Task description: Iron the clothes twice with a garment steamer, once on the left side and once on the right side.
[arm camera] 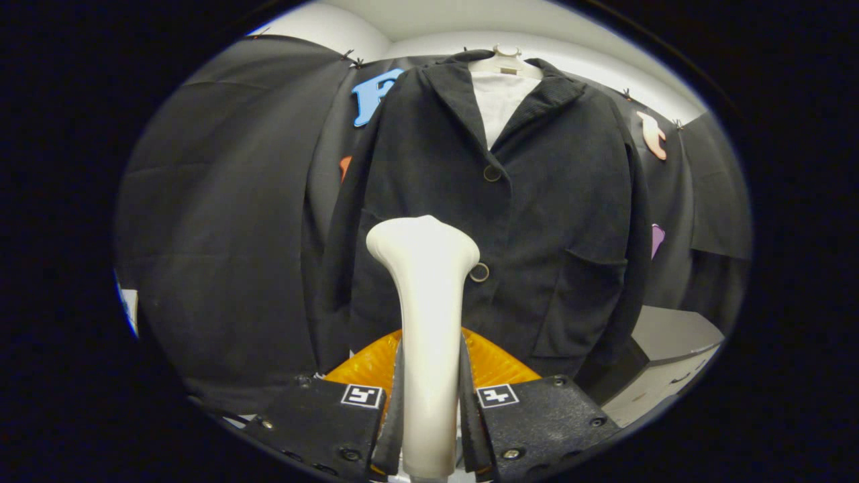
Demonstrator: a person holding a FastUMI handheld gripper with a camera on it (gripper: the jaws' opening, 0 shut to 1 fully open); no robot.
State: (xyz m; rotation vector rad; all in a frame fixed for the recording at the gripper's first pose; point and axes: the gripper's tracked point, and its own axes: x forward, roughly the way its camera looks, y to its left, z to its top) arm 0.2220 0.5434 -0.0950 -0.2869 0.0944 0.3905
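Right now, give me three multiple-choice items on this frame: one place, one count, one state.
1. Where is the garment steamer?
A. between the fingers
B. on the hanger
C. in a jacket pocket

2. How many front buttons show on the dark jacket?
A. none
B. two
C. five

3. The hand-held gripper is:
A. wide open
B. shut on nothing
C. shut on the steamer

Key: 1 A, its handle rises between both fingers. 2 B, one button below the collar, one beside the steamer head. 3 C, both fingers press the handle.

support: hanger (507, 62) | carries: dark jacket (537, 221) over white lining (500, 100)
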